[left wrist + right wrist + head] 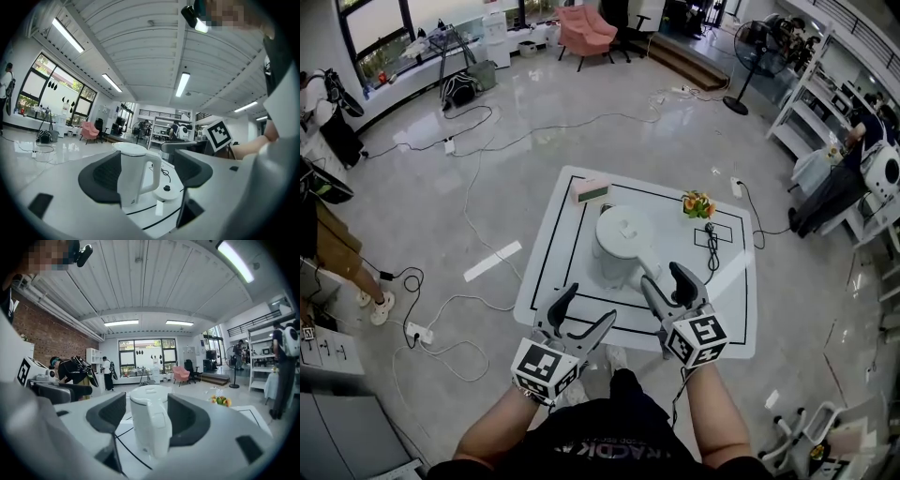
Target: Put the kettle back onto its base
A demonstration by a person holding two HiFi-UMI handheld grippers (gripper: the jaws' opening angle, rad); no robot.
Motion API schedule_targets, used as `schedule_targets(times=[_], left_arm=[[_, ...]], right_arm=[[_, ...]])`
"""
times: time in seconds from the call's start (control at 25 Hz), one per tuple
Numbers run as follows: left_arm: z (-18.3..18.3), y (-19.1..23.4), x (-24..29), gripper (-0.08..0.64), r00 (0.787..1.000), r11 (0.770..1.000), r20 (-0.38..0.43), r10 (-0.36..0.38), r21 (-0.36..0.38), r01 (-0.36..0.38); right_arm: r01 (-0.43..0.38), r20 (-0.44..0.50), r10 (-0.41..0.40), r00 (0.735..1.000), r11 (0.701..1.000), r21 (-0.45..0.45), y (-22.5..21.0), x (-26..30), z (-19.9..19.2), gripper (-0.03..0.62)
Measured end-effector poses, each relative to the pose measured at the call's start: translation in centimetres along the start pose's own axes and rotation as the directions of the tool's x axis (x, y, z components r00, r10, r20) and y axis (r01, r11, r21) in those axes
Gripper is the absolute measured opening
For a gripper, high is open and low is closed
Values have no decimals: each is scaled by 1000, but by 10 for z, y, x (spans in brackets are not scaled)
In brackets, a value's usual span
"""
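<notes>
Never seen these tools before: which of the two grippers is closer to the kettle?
The right gripper, open and right beside the white kettle; the left gripper hangs farther back.

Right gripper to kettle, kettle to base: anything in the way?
Nothing visible. The right gripper is open and lined up on the kettle handle, with nothing in the gap. The base sits right beside the kettle on its handle side, its top bare, with nothing between them.
</notes>
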State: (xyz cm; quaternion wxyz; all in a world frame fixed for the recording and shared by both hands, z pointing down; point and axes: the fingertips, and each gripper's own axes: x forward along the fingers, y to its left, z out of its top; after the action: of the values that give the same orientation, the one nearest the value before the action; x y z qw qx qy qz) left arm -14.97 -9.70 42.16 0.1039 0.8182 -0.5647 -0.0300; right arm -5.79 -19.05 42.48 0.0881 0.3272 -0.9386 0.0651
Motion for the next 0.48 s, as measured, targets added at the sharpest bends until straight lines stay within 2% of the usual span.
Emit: schedule_targets(times=[0.28,0.48], left_arm=[[-1,5,19,342,999,999,-2,50,-6,-50],[-7,11,28,342,996,996,-17,82,-18,-82]], right_arm=[[-59,-80,58,995,998,-9,-11,24,-26,261],[-95,-120,98,988,995,30,-17,42,-43,261]])
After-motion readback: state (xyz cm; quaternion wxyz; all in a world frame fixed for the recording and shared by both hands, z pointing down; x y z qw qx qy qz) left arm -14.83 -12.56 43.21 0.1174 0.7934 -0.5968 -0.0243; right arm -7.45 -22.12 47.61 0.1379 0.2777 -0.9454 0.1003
